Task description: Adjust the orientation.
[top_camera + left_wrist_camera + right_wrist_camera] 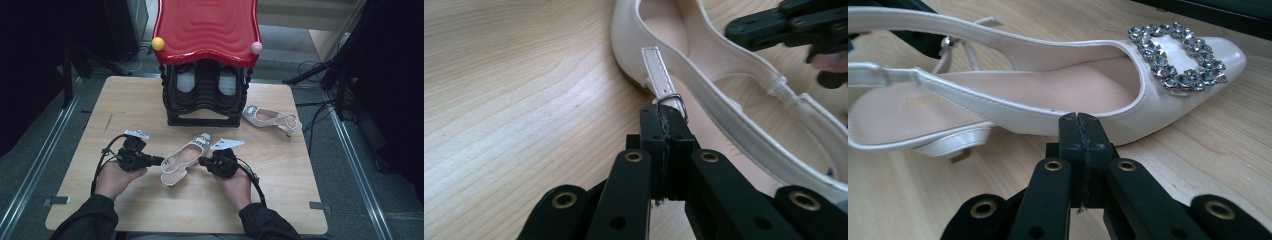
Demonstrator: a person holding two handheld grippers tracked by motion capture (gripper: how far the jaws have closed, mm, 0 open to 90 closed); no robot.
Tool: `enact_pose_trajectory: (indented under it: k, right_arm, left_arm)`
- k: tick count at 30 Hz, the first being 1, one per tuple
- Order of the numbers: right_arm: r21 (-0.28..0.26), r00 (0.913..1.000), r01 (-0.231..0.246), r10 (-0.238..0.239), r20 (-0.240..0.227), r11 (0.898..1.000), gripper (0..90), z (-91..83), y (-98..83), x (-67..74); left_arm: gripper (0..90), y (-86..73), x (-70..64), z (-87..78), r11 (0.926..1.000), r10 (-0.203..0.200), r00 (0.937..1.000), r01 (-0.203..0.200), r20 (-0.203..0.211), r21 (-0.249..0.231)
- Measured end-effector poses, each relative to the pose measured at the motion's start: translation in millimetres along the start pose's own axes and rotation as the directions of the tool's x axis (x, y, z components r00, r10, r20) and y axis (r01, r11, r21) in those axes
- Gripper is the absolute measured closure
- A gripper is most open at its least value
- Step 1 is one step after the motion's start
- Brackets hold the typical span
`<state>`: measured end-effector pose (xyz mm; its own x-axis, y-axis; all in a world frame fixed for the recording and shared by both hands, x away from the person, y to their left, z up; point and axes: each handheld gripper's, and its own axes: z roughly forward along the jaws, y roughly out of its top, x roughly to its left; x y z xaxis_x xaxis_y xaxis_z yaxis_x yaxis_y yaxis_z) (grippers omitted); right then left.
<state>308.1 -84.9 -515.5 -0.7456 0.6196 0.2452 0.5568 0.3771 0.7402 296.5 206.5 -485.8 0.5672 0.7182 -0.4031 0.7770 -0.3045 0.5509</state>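
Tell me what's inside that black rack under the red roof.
Inside the black rack, two dark shoes with pale insoles stand side by side, heels facing out. The red roof hides their toes and anything deeper in the rack.

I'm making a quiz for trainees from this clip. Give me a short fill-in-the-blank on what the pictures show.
1. Both grippers, left and right, sit at the near shoe with their jaws ____.
2. The toe buckle of that shoe is set with clear ____.
3. The second white shoe lies to the ____ of the rack in the high view.
4. The rack's top is coloured ____.

Missing words: shut; stones; right; red
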Motion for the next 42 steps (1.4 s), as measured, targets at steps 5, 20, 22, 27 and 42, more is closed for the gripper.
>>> enact_pose_trajectory:
  k: [5, 20, 22, 27, 42]
  right_arm:
    - [-0.009, 0.9995, -0.027, 0.027, -0.014, 1.0, 90.0, 5.5, 0.2, -3.0]
    - [-0.003, 0.9994, -0.03, 0.03, 0.015, 1.0, 90.0, 6.1, 0.9, -7.4]
    - [-0.003, 0.9994, -0.031, 0.031, 0.015, 1.0, 90.0, 6.0, 1.0, -7.5]
    - [0.011, 0.999, -0.042, 0.041, 0.015, 0.999, 86.6, 3.3, 2.6, -12.0]
    - [-0.006, 0.999, -0.024, 0.024, 0.039, 1.0, 72.8, -20.8, 11.0, -19.0]
  left_arm:
    - [90.0, 0.0, -2.3, 0.8, 1.0, 0.005, 1.0, -0.005, 0.006, -0.002]
    - [90.0, -2.4, -19.3, 18.8, 0.9978, 0.026, 0.9985, -0.029, 0.048, 0.059]
    - [90.0, -2.3, -21.7, 21.1, 0.9977, 0.03, 0.9976, -0.034, 0.062, 0.058]
    - [87.6, -0.5, -19.5, 19.6, 0.9983, 0.025, 0.9973, -0.029, 0.069, 0.05]
    - [66.9, 2.4, 2.1, -10.7, 0.999, 0.02, 0.9993, -0.018, 0.033, -0.04]
